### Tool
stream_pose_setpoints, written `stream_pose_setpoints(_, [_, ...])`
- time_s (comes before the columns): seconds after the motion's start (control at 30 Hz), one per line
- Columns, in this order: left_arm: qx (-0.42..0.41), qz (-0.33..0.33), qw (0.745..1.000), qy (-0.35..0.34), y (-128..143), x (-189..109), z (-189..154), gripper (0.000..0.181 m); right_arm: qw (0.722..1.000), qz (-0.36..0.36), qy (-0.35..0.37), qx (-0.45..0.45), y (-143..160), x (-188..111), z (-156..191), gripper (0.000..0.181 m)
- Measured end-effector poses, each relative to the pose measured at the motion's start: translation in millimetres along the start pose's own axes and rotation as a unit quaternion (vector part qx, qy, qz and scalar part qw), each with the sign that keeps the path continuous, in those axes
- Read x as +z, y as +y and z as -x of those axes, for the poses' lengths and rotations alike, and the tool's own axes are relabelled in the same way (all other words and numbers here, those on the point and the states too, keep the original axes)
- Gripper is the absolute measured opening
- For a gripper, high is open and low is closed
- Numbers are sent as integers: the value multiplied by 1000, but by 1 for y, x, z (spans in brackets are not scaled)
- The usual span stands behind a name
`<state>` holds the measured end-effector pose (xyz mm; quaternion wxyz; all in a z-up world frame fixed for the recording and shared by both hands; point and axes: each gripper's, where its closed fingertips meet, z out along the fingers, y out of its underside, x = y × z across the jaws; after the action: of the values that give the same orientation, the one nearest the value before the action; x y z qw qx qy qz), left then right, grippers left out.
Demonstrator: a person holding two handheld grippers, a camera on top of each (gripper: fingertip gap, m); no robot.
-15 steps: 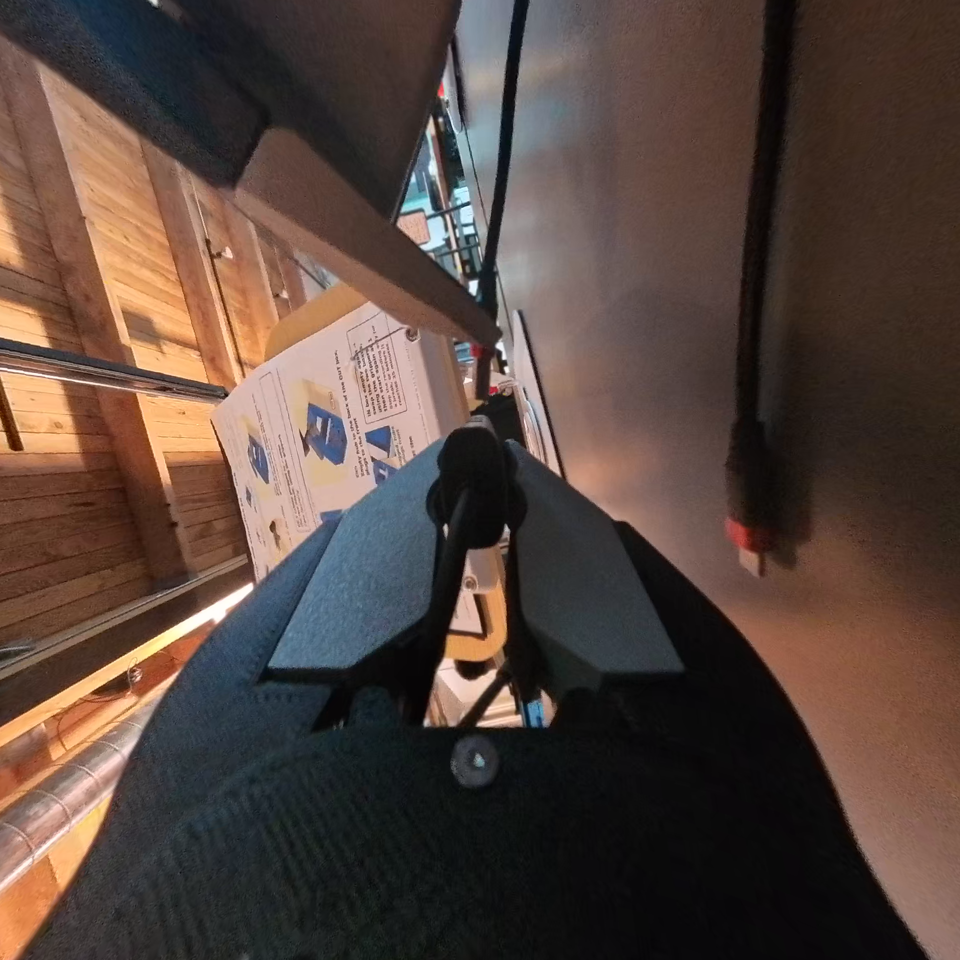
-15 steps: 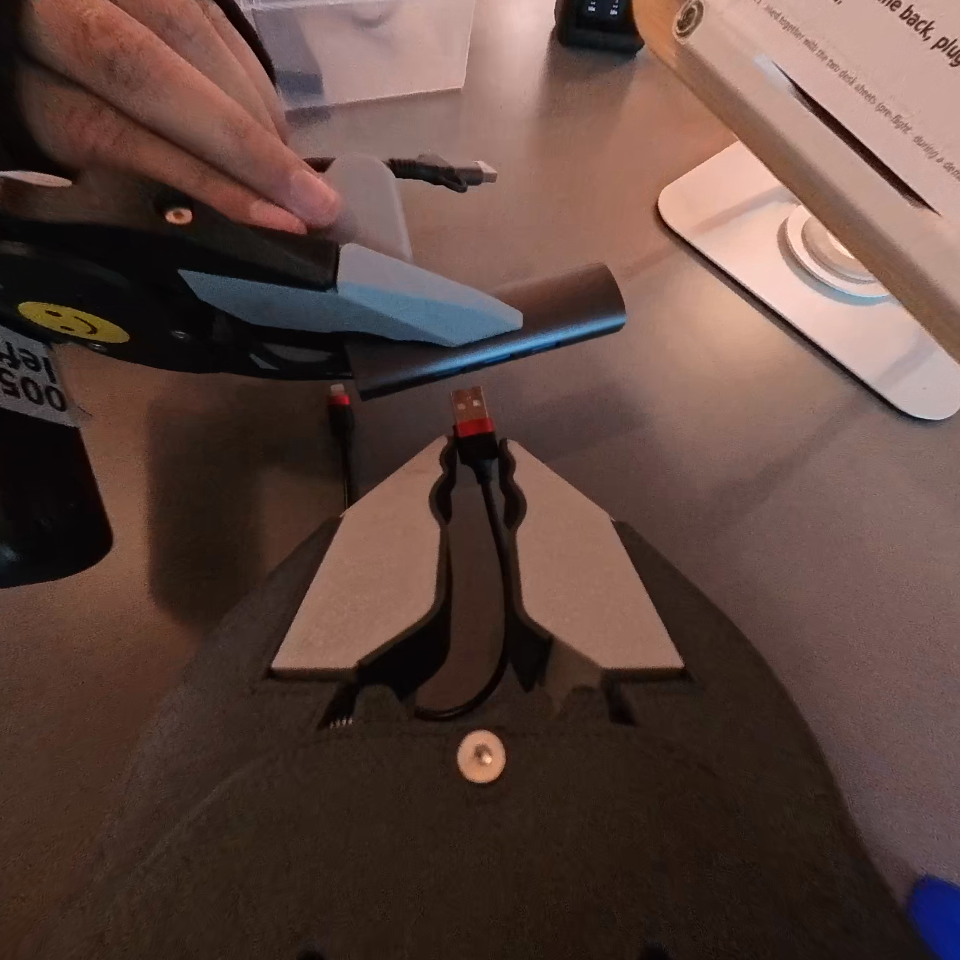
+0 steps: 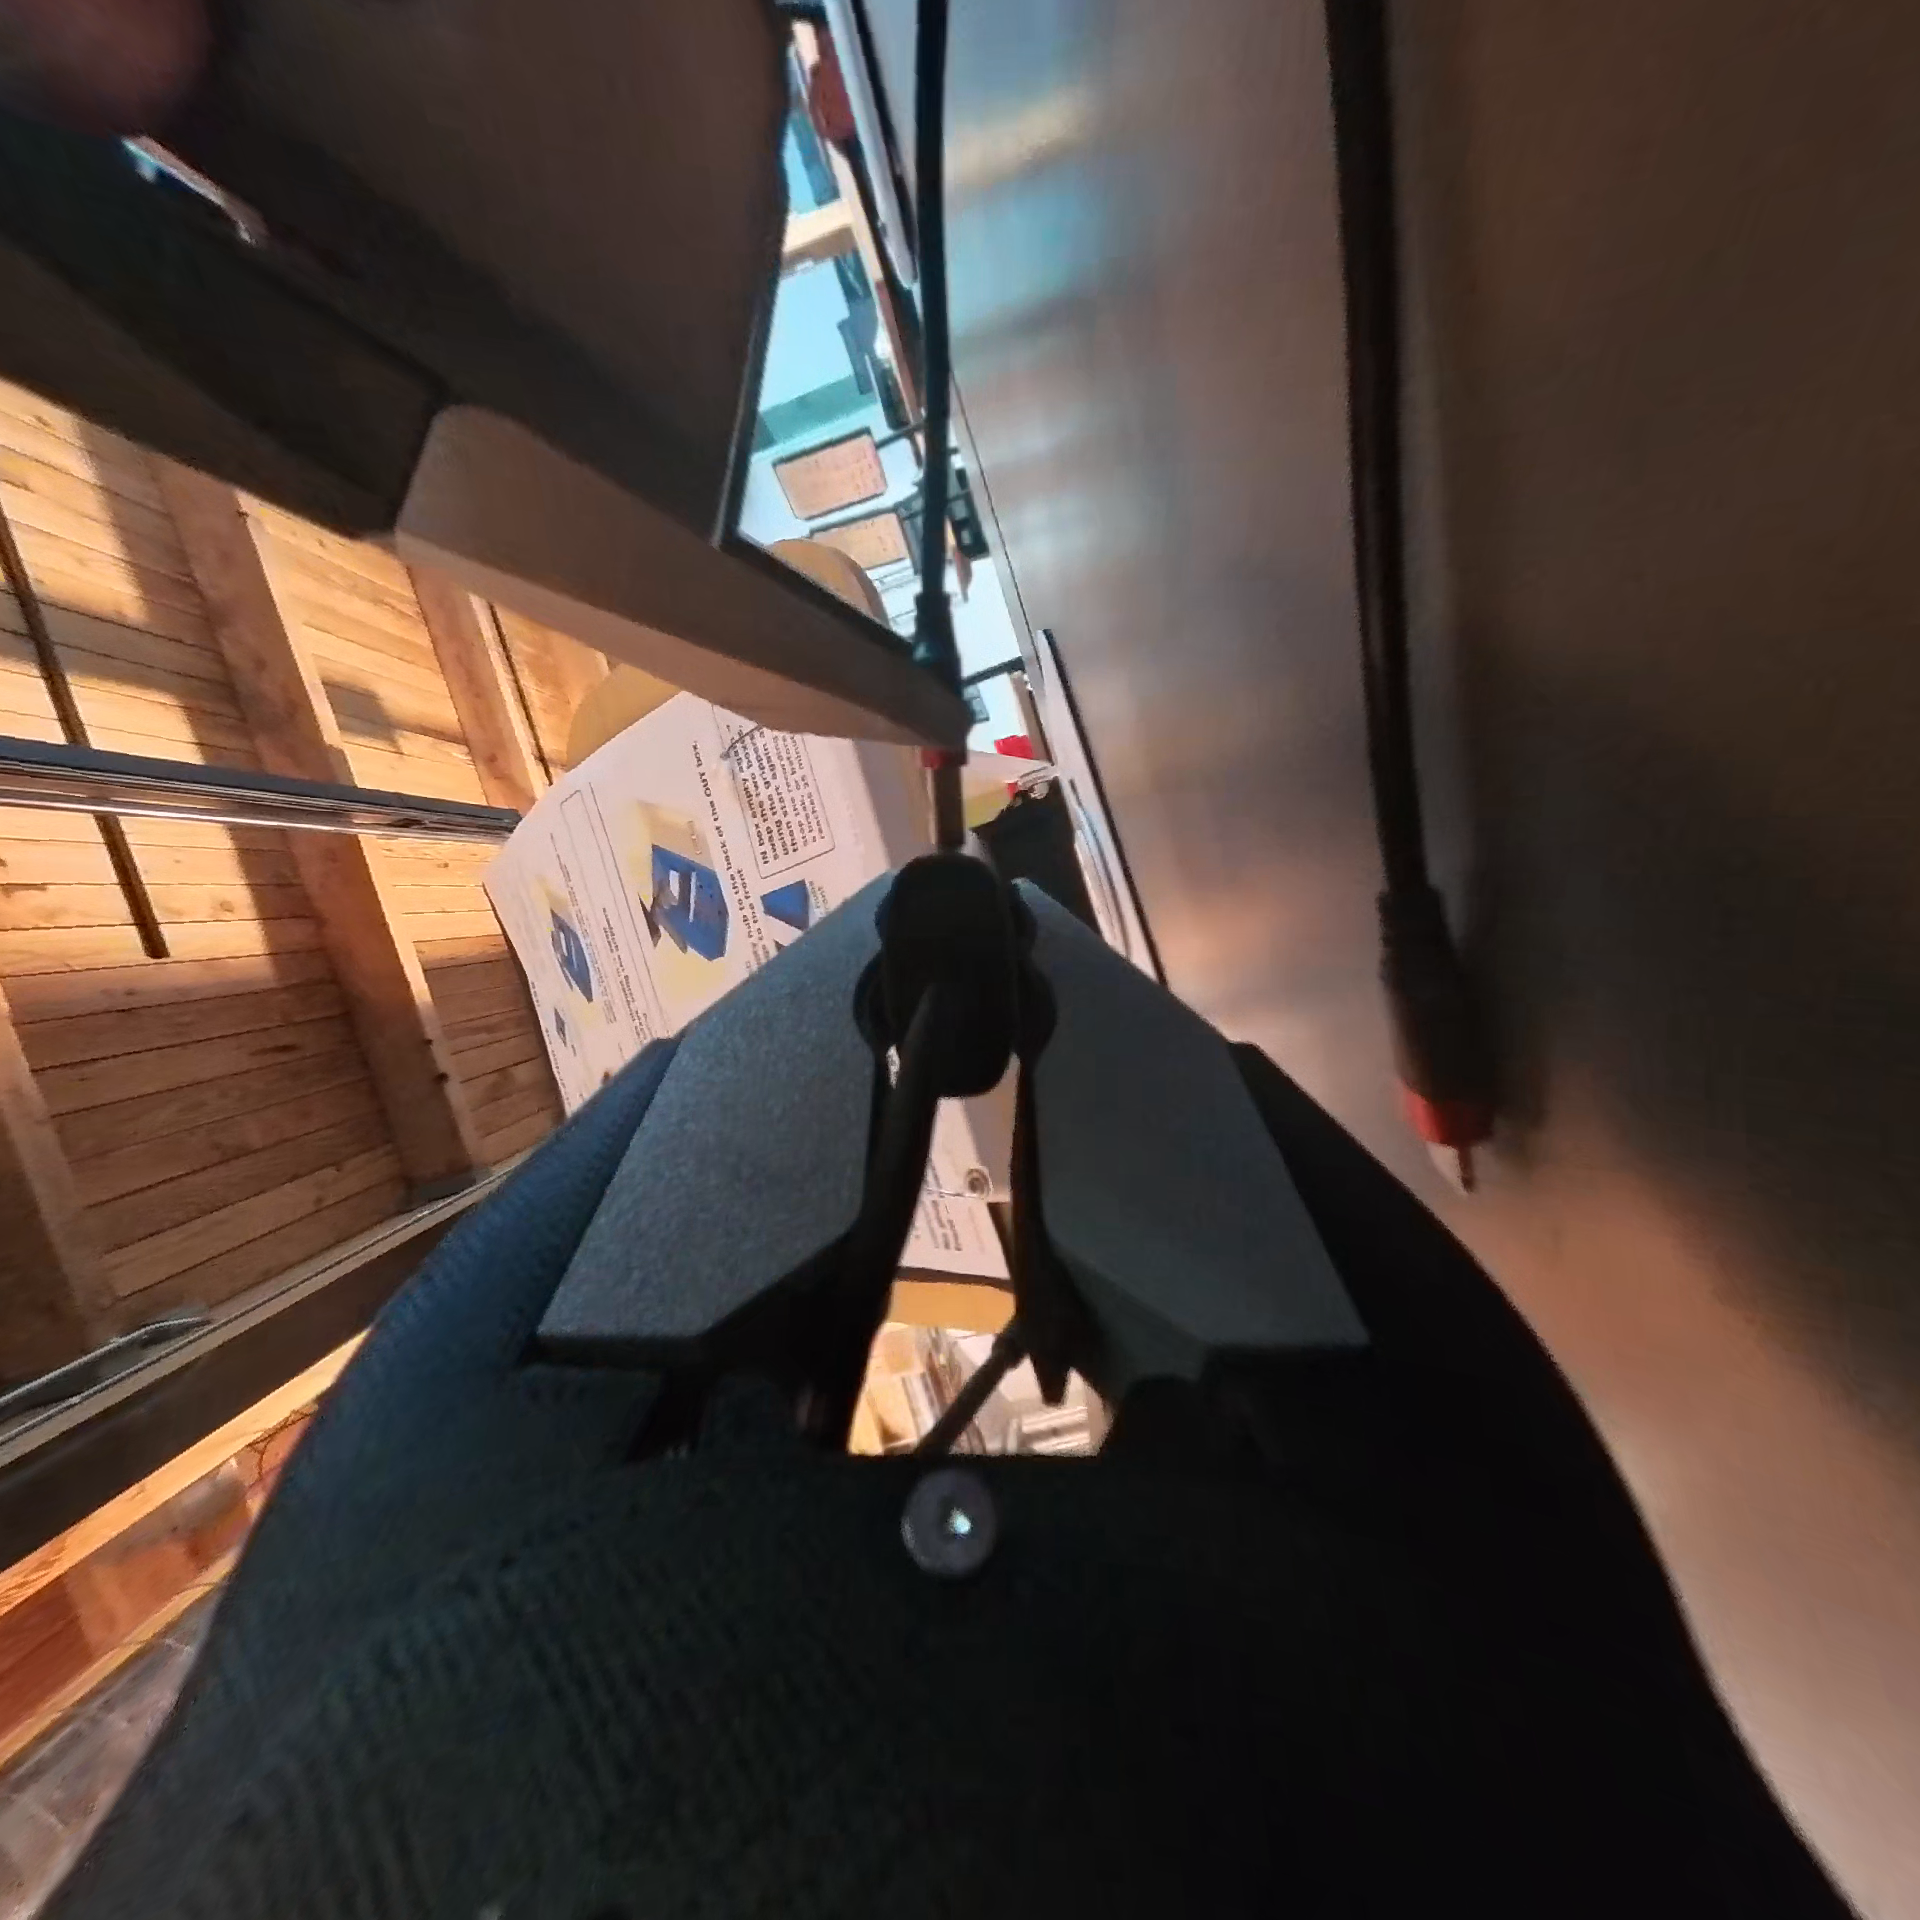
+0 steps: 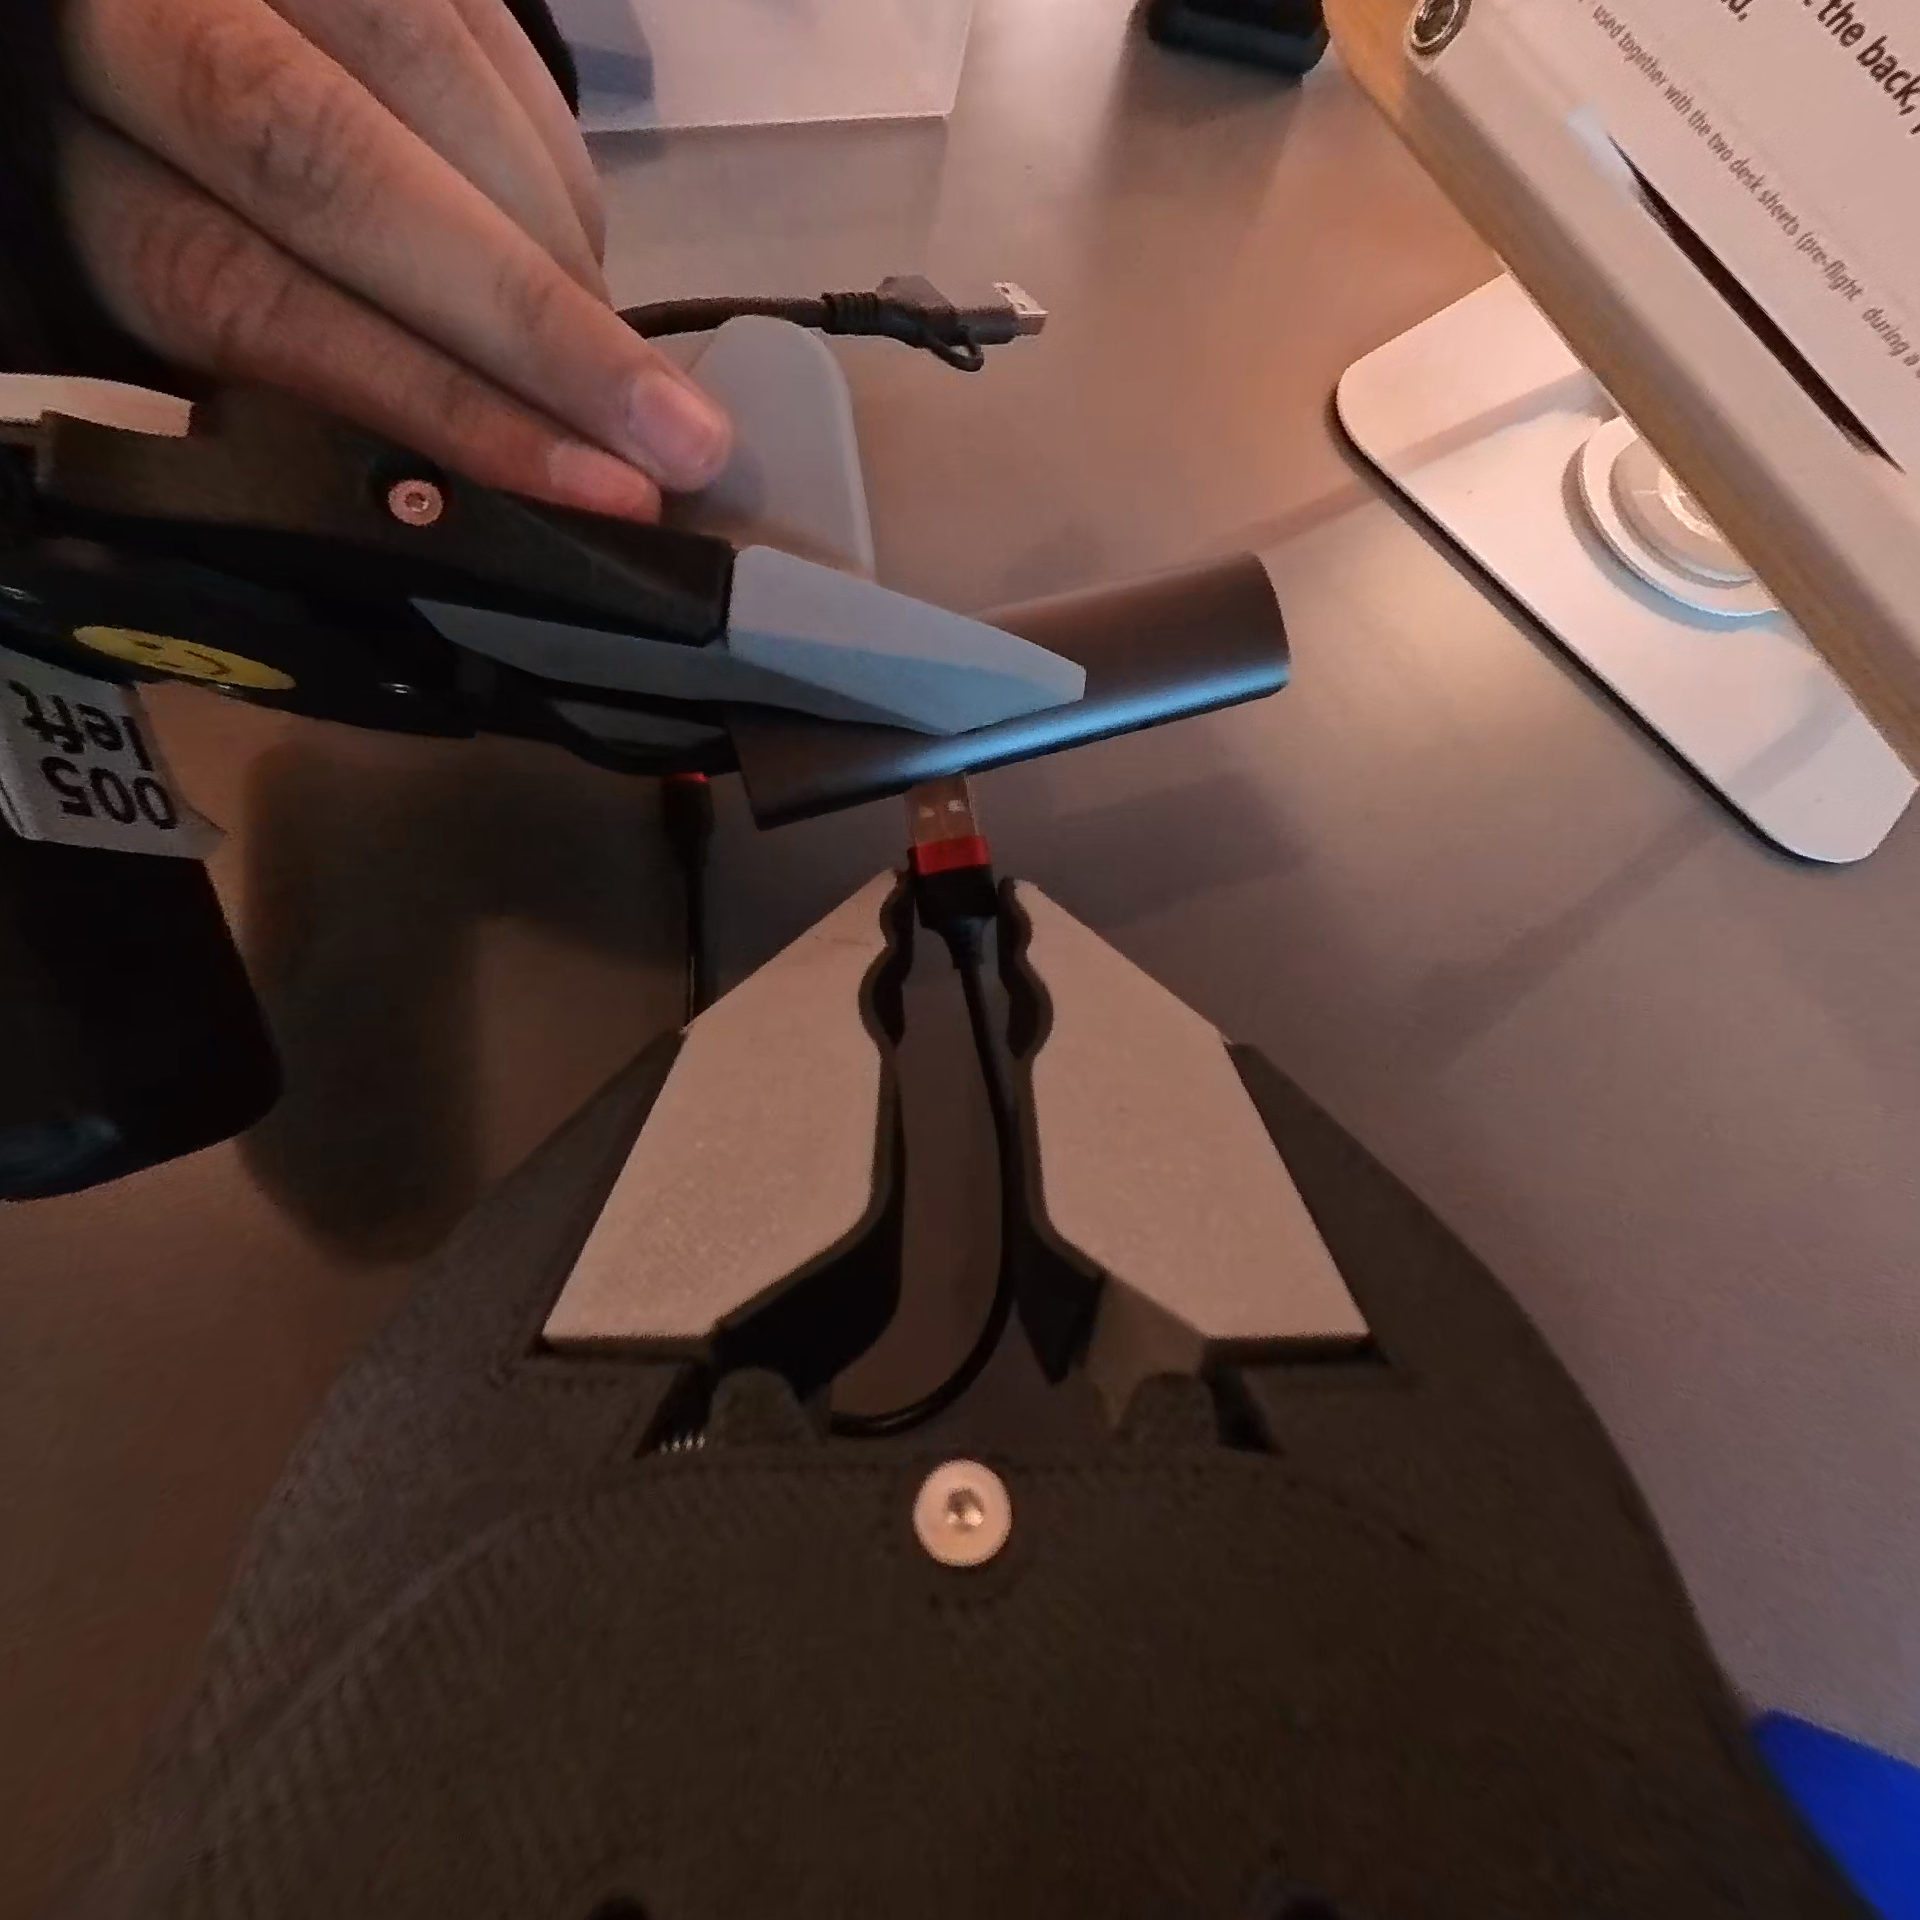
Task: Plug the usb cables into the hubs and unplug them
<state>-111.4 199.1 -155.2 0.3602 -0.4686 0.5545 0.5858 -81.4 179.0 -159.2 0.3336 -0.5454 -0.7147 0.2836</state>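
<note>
My right gripper (image 4: 951, 894) has its grey jaws pinched nearly together on the black moulded body of a red-collared USB-A plug (image 4: 943, 831), whose black cable (image 4: 992, 1122) loops back between the jaws toward the gripper body. The plug's metal tip points away from me and sits right at the near long face of the slim dark grey metal hub (image 4: 1132, 665); I cannot tell whether the tip has entered a port or is only touching the edge.

My left gripper (image 4: 914, 675), seen from the right wrist camera, reaches in from the left with a hand (image 4: 343, 270) on it, and its pale grey jaws are clamped across the hub, holding it above the grey table (image 4: 1455, 1039) with its far-right end tilted up. In the left wrist view that gripper (image 3: 951, 914) is closed around a dark rounded end of the hub (image 3: 945, 977).

Under the hub, just left of my plug, a second red-tipped black cable end (image 4: 688, 800) lies on the table. Farther off lies a loose braided lead with a bare silver connector (image 4: 935, 312), and at far right stands a white stand base (image 4: 1558, 582).

I judge this the insertion step of plugging in. Next I need to line the plug squarely with the slot, then push straight along its axis while the left gripper braces the hub against the shove.
</note>
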Motion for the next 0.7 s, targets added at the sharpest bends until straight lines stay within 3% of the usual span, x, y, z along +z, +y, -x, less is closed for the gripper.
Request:
stream_pose_setpoints(0.47, [12,18,1000,-1,3,0,3,15,997,-24,-45,50,-1,1,3,13])
stream_pose_setpoints(0.7, [8,19,1000,16,4,-1,0,15,999,-30,-39,19,-2,1,4,13])
